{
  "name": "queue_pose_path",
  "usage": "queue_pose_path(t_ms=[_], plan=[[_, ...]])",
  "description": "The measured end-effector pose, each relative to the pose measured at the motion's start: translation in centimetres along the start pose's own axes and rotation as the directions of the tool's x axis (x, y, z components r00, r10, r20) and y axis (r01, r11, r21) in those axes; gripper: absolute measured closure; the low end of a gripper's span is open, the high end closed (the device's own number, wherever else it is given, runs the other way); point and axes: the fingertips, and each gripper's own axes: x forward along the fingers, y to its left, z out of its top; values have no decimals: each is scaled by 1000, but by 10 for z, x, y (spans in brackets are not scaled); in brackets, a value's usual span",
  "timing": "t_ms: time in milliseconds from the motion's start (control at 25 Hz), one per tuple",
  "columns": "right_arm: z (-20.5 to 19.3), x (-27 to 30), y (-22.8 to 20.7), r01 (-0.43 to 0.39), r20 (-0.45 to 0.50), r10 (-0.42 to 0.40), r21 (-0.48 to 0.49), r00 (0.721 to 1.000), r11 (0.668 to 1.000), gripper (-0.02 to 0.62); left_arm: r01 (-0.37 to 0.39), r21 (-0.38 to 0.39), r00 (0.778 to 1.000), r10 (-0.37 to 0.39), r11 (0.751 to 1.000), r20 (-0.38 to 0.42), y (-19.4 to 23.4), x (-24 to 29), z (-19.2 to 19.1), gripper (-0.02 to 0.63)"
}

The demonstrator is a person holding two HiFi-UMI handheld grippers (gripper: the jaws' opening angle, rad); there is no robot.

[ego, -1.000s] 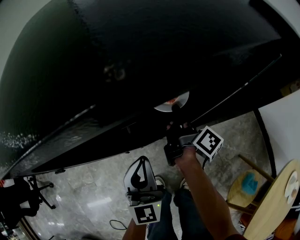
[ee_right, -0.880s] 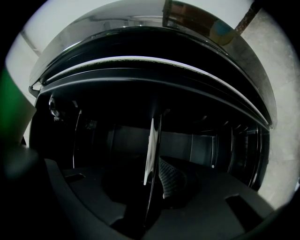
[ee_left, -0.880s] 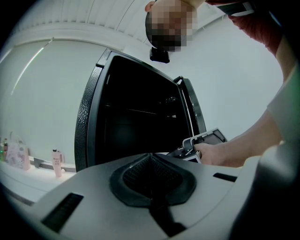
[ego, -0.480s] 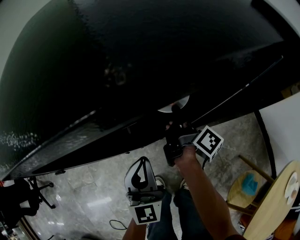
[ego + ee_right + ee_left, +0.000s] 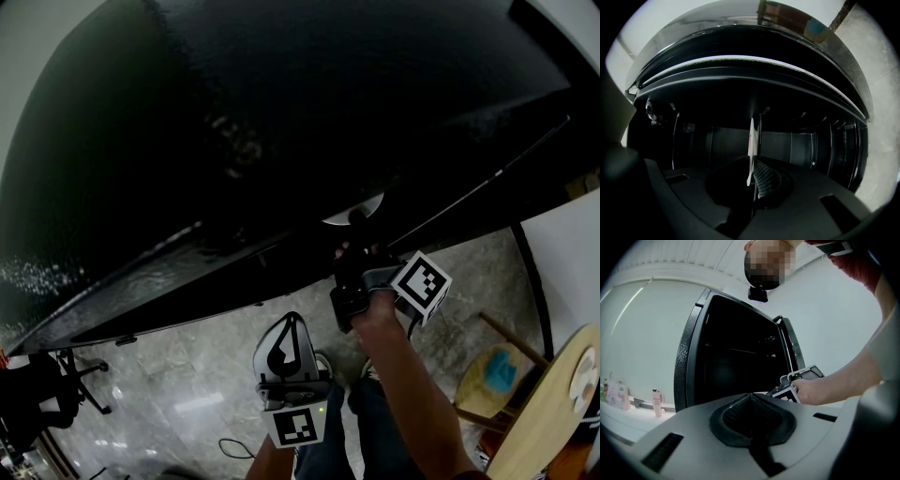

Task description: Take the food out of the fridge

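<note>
Your right gripper [image 5: 354, 232] reached into the dark opening of the black fridge [image 5: 281, 122], its marker cube [image 5: 421, 287] outside the opening and your hand [image 5: 375, 307] just behind it; its jaws were clamped on the rim of a white plate [image 5: 356, 208], which carried a red patch in the head view; what lay on the plate could not be made out. In the right gripper view the plate [image 5: 751, 145] appeared edge-on as a thin white strip rising from between the closed jaws of that gripper [image 5: 753, 180], with the fridge's dim back wall [image 5: 797, 145] behind it; the plate therefore sat at the mouth of the fridge, partly under its black upper edge. Your left gripper [image 5: 291, 328] hung lower, well apart from the fridge and above the pale stone floor [image 5: 178, 375]; in the left gripper view its jaws [image 5: 751, 417] were pressed together with nothing between them, and the open fridge [image 5: 726, 362] stood beyond. A round wooden table [image 5: 548, 412] and a stool [image 5: 492, 370] stood at your right; an office chair [image 5: 52, 394] stood at your left.
</note>
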Motion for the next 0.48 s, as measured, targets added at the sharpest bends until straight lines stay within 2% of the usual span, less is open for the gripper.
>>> queue_pose_path(t_ms=[200,480], plan=[[0,0,-1,-3,13,2,41,1000,999,558,-3,-5,1000,3,1000,8,0,0,1,594],[1,0,-2,3,16,-4,46,1000,999,561,-7,-1,1000,7,1000,3,2,0,-1,594]])
